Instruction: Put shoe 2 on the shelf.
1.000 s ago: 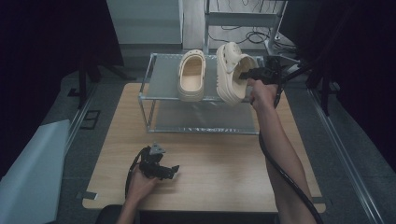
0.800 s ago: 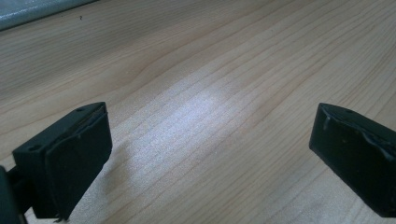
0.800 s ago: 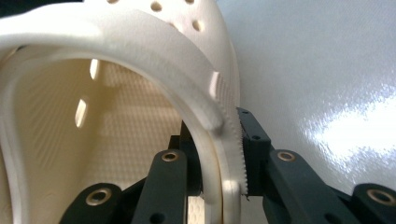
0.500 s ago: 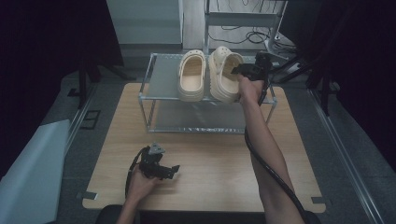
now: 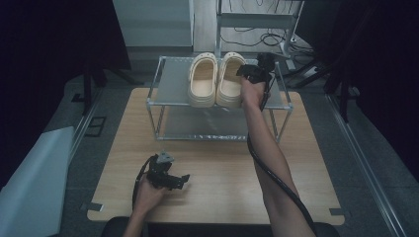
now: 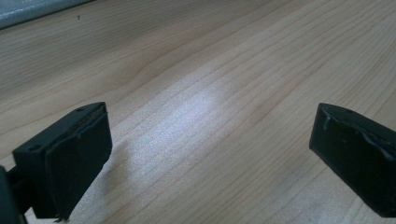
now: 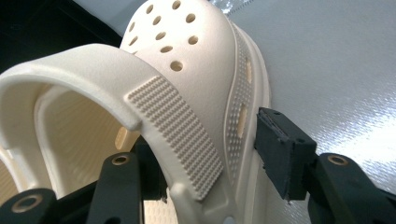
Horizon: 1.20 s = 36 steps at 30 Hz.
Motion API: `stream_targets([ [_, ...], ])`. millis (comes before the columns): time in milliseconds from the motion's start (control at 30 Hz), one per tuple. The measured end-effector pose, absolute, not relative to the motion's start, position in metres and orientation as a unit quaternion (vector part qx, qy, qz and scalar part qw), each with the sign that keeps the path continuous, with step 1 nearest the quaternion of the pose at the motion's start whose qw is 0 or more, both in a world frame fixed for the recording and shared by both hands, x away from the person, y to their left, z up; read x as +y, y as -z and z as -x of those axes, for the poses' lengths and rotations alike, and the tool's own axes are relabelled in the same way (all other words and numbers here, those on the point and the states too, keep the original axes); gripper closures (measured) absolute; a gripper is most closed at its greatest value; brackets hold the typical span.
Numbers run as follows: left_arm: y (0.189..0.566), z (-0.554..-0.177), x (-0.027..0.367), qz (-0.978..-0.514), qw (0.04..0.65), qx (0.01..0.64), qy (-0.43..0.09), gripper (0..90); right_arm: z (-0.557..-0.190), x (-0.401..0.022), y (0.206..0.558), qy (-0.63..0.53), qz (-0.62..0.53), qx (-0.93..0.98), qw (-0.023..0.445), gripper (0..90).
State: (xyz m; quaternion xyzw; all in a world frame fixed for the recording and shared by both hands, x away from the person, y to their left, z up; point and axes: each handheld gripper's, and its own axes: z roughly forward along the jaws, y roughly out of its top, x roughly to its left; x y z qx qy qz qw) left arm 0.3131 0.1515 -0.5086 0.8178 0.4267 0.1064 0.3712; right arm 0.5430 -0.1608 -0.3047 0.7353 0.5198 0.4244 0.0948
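Two cream clogs lie side by side on the top shelf of a metal rack (image 5: 170,84): the left clog (image 5: 202,81) and the right clog (image 5: 230,84). My right gripper (image 5: 253,74) is at the right clog's outer side. In the right gripper view the clog (image 7: 187,70) has its side wall between the jaws, one inside and one outside, and my right gripper (image 7: 212,154) has just been opening, so the pads no longer press. My left gripper (image 5: 180,180) rests open on the wooden table (image 5: 222,163), with bare wood between its jaws (image 6: 210,154).
The rack stands at the table's far edge, with a lower shelf (image 5: 207,123) beneath. A cable (image 5: 276,177) trails from the right gripper along the forearm. Cables and a metal frame (image 5: 257,19) lie on the floor behind the table.
The right hand carried the tilted right clog leftward and set it flat beside the left clog. Its jaws have loosened from the clog. The left gripper has stayed put.
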Motion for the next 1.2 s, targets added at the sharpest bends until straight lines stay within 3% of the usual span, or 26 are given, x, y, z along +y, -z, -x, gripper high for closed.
stream_targets([
  [267,0.509,-0.313,0.151,-0.818,0.372,0.426,-0.105,0.0,-0.548,-0.163,0.307,-0.43,-0.714,0.545,0.089,44.4],
  [467,0.509,-0.313,0.152,-0.816,0.372,0.428,-0.107,0.0,-0.549,-0.173,0.315,-0.454,-0.69,0.563,0.041,26.0],
  [633,0.509,-0.313,0.152,-0.816,0.373,0.429,-0.105,0.0,-0.546,-0.178,0.317,-0.469,-0.666,0.58,0.018,21.3],
  [1200,0.511,-0.313,0.151,-0.817,0.374,0.427,-0.101,0.0,-0.53,-0.19,0.31,-0.487,-0.61,0.625,0.013,22.5],
])
